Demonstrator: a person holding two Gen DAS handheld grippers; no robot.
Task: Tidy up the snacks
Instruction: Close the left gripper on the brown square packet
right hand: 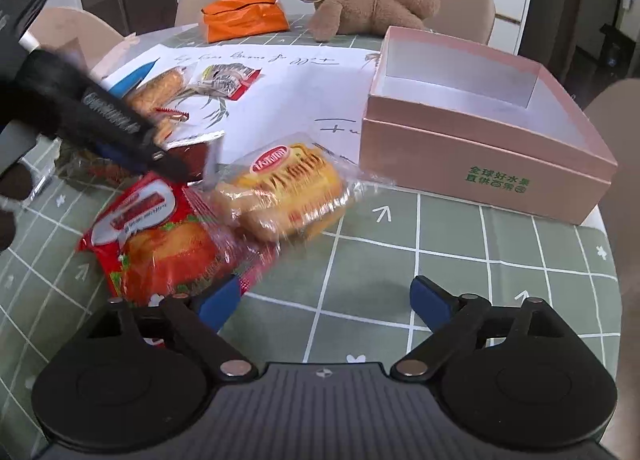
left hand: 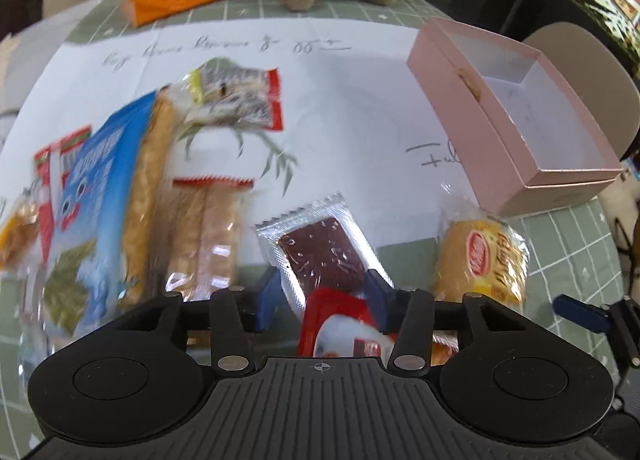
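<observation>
Green gridded bench [right hand: 400,260] under both tools, with a white sheet of paper [left hand: 340,79] spread across it ahead of the left tool [left hand: 322,278].

Pink box [right hand: 480,147] ahead and to the right of the right tool [right hand: 324,284], well apart from it, open-topped, white inside. Holds no snack as far as either view shows.

Plush toy [right hand: 372,7] and orange bag [right hand: 244,19] far ahead of both tools, at the back of the bench. Probably no part of the job.

Blue packet [left hand: 100,179] ahead-left of the left tool, overlapping long biscuit packets [left hand: 204,227]. Grey-and-red packet [left hand: 240,99] further ahead on the paper.

Red packet [right hand: 160,236] just ahead-left of the right tool, its near edge at that tool's left finger, its other end under the left tool. Yellow cake packet [right hand: 288,187] beyond it, just ahead of the right tool and off to the right of the left one.

Silver-wrapped dark bar [left hand: 320,248] directly ahead of the left tool, its near end between the jaws.

Left tool: jaws partly apart, flanking the bar, seemingly not clamped on it. Right tool: jaws wide apart, only bare bench between them, gripping nothing.

Judged from this: hardly begun. Every snack loose on the bench, none in the box; all of the gathering left to do.
</observation>
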